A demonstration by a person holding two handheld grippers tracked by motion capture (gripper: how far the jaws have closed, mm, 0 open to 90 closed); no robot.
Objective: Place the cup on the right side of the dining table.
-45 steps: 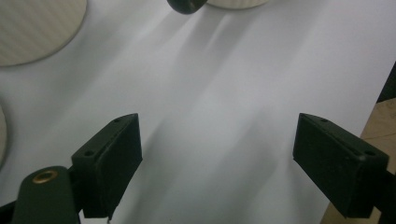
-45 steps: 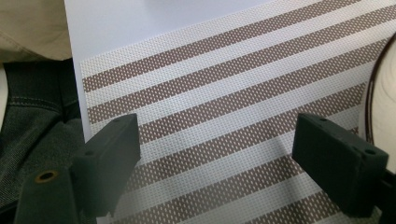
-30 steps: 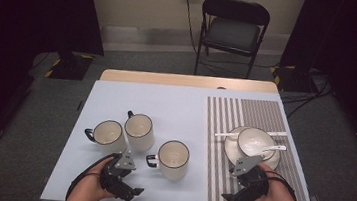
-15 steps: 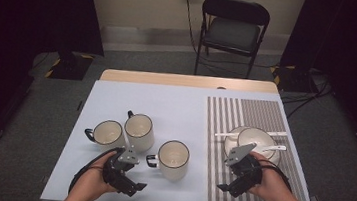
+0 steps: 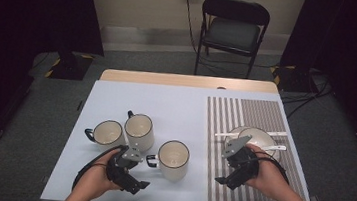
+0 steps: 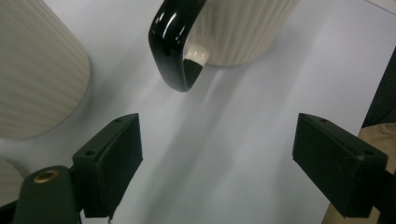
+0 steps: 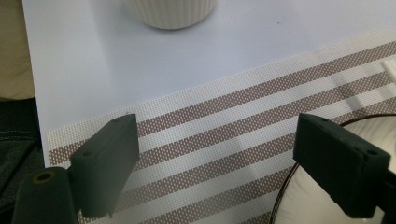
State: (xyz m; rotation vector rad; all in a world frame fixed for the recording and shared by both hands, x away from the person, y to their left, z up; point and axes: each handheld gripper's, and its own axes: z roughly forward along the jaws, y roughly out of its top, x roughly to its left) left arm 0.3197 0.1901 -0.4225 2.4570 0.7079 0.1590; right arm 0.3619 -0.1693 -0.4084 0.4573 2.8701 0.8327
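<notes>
Three cream ribbed mugs with black rims and handles stand on the pale table cover: one at the left [image 5: 107, 133], one behind it [image 5: 139, 130], one in front [image 5: 173, 159]. My left gripper [image 5: 142, 170] is open near the front edge, its jaws facing the front mug's handle [image 6: 170, 46] and a short way from it. In the left gripper view the left gripper [image 6: 217, 154] holds nothing. My right gripper [image 5: 225, 163] is open over the striped placemat [image 5: 245, 112], just left of a white bowl [image 5: 259, 137]. In the right gripper view the right gripper [image 7: 217, 154] is empty, the bowl's dark rim [image 7: 280, 198] beside its right jaw.
White spoons [image 5: 276, 147] lie at the bowl. A second mug [image 6: 37, 70] bulks close on the left in the left gripper view. A folding chair [image 5: 234, 28] stands beyond the table's far edge. The back half of the table cover [image 5: 176, 103] is bare.
My right gripper has moved away from the front edge, forward and slightly left, to the bowl's side. The left gripper has barely shifted.
</notes>
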